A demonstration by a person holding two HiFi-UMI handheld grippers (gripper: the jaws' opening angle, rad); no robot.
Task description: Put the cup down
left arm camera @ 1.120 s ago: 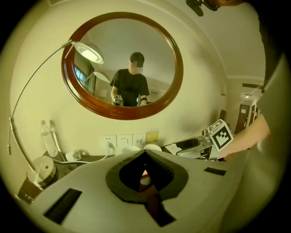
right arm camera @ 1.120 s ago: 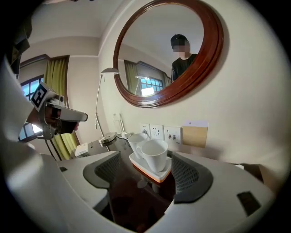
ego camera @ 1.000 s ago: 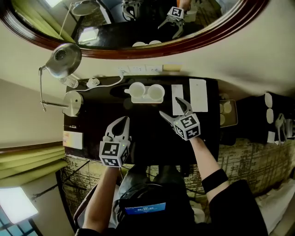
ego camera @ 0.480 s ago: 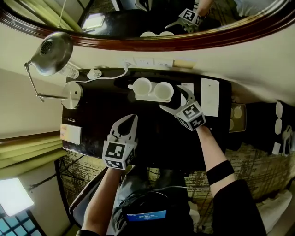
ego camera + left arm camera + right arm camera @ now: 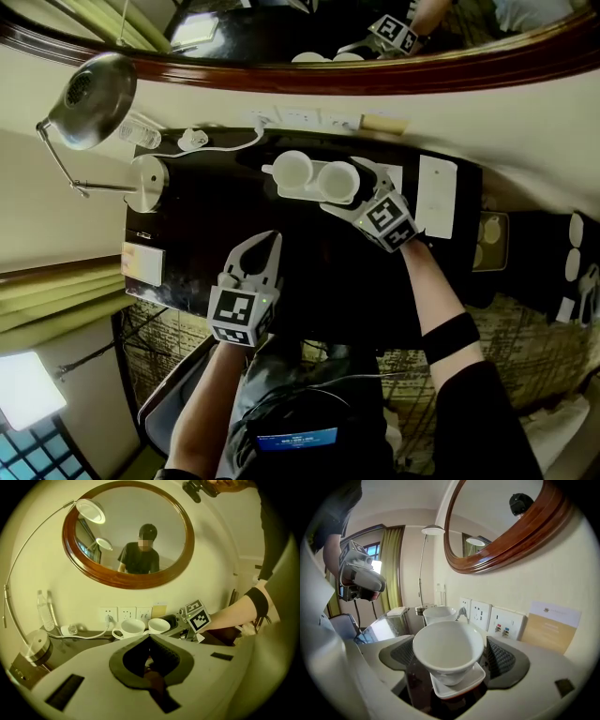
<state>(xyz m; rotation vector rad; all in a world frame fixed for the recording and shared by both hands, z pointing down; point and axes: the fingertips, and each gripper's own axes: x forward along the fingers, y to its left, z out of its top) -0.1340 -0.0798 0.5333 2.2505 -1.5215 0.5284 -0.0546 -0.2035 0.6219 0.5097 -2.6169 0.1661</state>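
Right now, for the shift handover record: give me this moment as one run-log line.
right gripper: jaws just opened, cup between them | cup: on tray | left gripper: shut, empty

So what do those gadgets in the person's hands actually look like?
Both the left gripper and the right gripper are pale grey plastic, with two curved jaws lined by dark ribbed pads, and a cube with black-and-white square markers. The person wears a black top and black armband.
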